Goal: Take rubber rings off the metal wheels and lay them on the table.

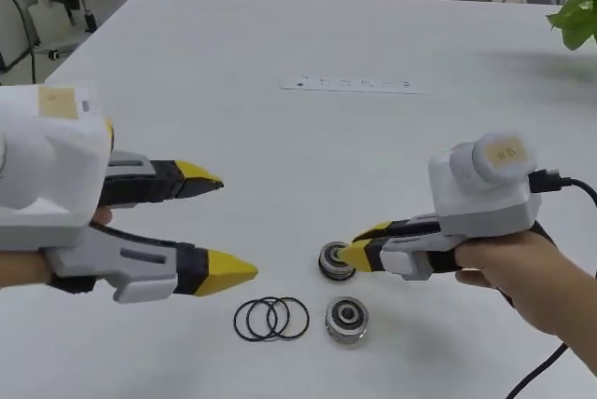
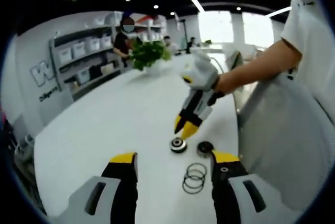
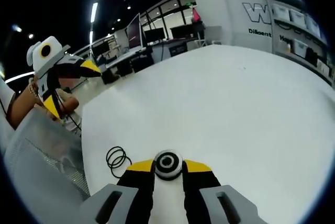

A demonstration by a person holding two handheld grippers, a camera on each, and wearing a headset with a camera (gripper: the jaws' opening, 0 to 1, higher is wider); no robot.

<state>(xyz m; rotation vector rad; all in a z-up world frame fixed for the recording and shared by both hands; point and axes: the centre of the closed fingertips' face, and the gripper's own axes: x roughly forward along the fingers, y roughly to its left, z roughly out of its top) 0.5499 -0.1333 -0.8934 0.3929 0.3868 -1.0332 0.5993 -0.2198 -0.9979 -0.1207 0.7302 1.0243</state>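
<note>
Holding: your right gripper [image 1: 357,248] has its fingers [image 3: 141,167] closed on one wheel [image 1: 333,262], which rests on the worktop [image 1: 308,157] close to the near edge.
Left side: your left gripper [image 1: 233,225] hovers toward the left edge, its fingers [image 1: 224,271] spread wide and gripping nothing.
Laid out: three rubber rings [image 1: 270,318] lie overlapping by the near edge, just beside a second wheel [image 1: 347,319].
Ring on the held wheel: a dark band shows round its rim, but you cannot be sure from here that it is a ring.
Risk, slip: only the yellow tips pinch the wheel, so a sideways pull on a ring could twist it out and send it rolling.
Risk, snap: a stretched ring let go suddenly could flick off the near edge.
Risk, clutter: bringing the left gripper in low could sweep the laid rings or knock the second wheel, since both sit near its likely path to the held wheel.
</note>
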